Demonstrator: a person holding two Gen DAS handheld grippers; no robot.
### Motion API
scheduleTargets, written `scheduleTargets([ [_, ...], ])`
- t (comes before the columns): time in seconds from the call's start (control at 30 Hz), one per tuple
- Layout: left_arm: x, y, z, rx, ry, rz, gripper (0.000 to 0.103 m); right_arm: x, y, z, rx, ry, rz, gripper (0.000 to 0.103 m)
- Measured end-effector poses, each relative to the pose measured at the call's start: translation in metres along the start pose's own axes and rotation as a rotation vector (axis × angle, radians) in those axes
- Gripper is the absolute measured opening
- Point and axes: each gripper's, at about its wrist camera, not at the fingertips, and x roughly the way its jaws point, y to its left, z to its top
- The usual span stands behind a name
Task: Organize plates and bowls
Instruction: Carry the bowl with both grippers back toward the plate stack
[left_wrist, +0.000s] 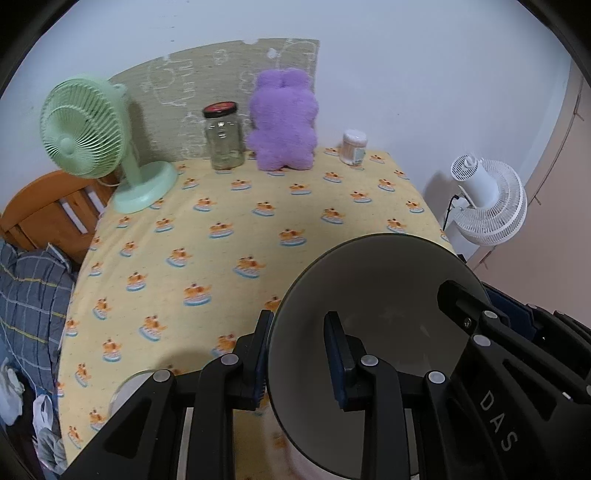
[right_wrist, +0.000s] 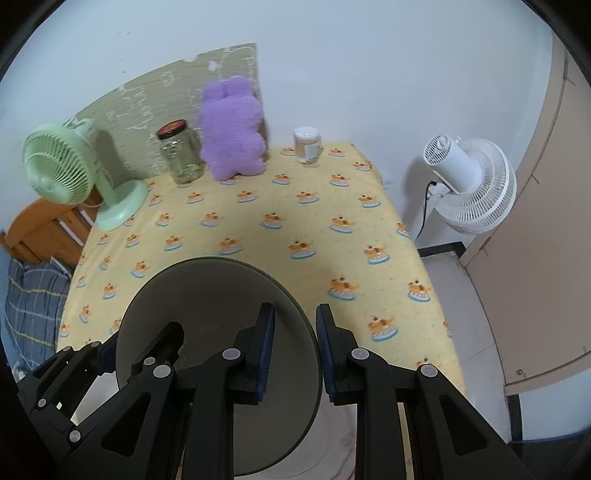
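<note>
A grey bowl with a dark rim is held up above the yellow tablecloth, between both grippers. My left gripper is shut on the bowl's left wall, one finger outside and one inside. My right gripper is shut on the bowl's right wall in the same way. In the left wrist view the right gripper shows at the bowl's right side; in the right wrist view the left gripper shows at its left. A clear glass rim shows low on the left, mostly hidden.
On the table at the back stand a green fan, a glass jar, a purple plush and a small container. A white fan stands off the right edge. A wooden chair is at the left.
</note>
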Motion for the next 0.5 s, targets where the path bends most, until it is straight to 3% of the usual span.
scheduleTargets([
  [0.5, -0.028, 0.089, -0.028, -0.039, -0.017, 0.028, 0.026, -0.02, 0.091, -0.029, -0.04, -0.011, 0.036, 0.027],
])
